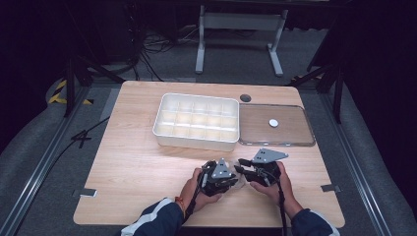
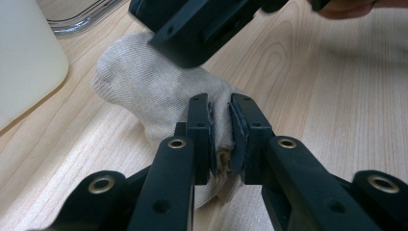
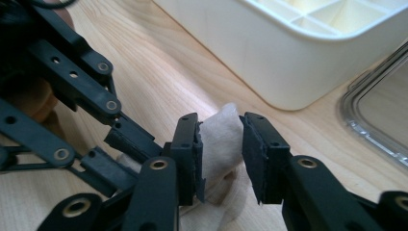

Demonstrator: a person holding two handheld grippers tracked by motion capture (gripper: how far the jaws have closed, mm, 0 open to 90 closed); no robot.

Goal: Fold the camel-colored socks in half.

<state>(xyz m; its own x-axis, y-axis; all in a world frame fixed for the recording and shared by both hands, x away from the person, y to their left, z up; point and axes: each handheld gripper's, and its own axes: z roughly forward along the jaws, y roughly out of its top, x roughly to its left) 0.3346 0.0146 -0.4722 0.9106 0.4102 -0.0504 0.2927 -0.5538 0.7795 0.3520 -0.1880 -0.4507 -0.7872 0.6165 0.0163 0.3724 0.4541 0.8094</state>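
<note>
Left gripper (image 2: 220, 126) is clamped on the sock (image 2: 159, 91), jaws pinching a fold of beige fabric between the pads. Right gripper (image 3: 220, 144) sits just ahead of it, jaws parted around the sock's other end; whether both pads touch the cloth, I cannot tell. The sock lies on the table (image 1: 137, 162) between both tools. Beyond them: the white divided box (image 1: 196, 120), with the clear lid (image 1: 275, 125) beside it.

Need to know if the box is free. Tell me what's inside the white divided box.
The white divided box shows bare compartments in the high view; nothing visible in them. The near wall hides the front row's floors. The beige sock lies outside on the table.
</note>
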